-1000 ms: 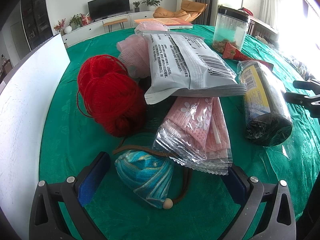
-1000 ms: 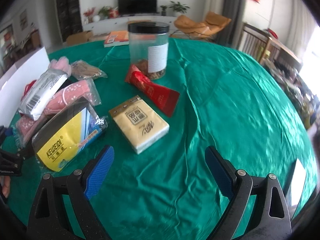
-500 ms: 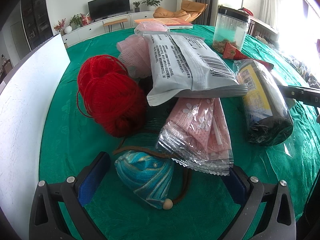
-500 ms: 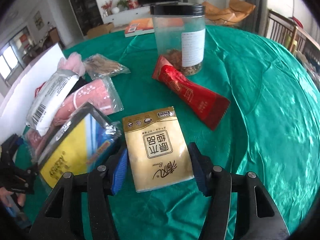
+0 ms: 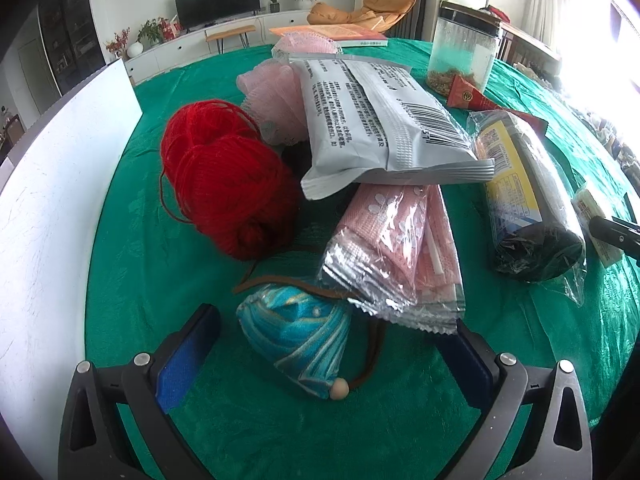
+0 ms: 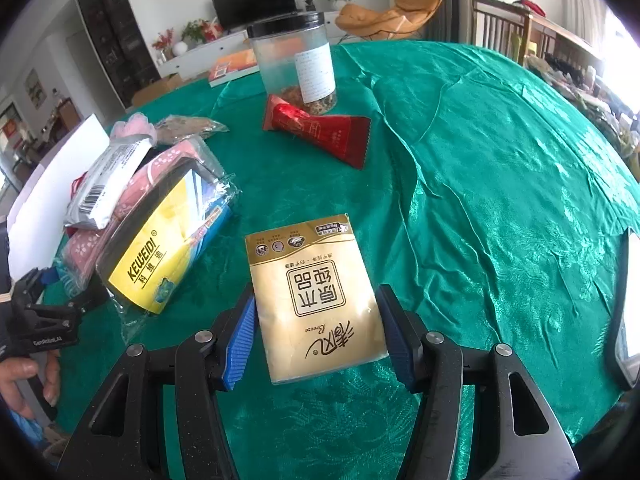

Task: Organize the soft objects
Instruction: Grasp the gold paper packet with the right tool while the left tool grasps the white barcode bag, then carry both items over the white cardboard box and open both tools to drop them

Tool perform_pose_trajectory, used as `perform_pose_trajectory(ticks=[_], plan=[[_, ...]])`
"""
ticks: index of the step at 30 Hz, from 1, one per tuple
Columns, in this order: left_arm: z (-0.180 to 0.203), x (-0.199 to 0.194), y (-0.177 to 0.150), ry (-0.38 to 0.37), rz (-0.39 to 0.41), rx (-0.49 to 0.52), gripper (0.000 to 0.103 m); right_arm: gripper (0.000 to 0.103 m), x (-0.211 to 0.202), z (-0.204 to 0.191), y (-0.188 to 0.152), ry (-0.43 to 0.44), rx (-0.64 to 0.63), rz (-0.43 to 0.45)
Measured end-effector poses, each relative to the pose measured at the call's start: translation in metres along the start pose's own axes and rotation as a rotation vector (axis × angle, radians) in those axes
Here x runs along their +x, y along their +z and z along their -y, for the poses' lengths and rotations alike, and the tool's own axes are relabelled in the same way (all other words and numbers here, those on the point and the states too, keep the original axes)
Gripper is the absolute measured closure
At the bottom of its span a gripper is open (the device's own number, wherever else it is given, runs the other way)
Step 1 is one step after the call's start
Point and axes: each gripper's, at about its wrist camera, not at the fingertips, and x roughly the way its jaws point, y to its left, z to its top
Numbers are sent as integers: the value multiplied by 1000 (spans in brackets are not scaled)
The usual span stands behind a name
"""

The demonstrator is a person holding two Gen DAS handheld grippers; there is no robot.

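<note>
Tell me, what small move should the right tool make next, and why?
Probably lift the tissue pack and carry it toward the pile. The right tool is shut on its sides, and it lies apart from the other soft things.

White-walled living room: television (image 6: 252, 0) on low cabinet (image 5: 192, 42), orange lounge chair (image 6: 390, 14), bright window.

Tissue pack (image 6: 316, 296) right of bag roll (image 6: 160, 248), jar (image 6: 294, 60) behind.

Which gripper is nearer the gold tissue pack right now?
Right. The right gripper has the gold tissue pack between its pads, apparently gripped. The left gripper hangs over the blue pouch, beyond the pile.
</note>
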Motion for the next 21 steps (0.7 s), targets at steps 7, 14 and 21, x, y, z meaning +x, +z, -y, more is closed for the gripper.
perform_pose_trajectory(ticks=[7, 14, 21], plan=[[10, -57, 51, -123, 123, -8, 0, 42, -2, 6, 0, 26, 32, 8], [59, 7, 109, 108, -16, 142, 30, 42, -10, 9, 0, 12, 39, 45], [2, -62, 89, -88, 94, -49, 42, 42, -23, 27, 2, 47, 134, 93]])
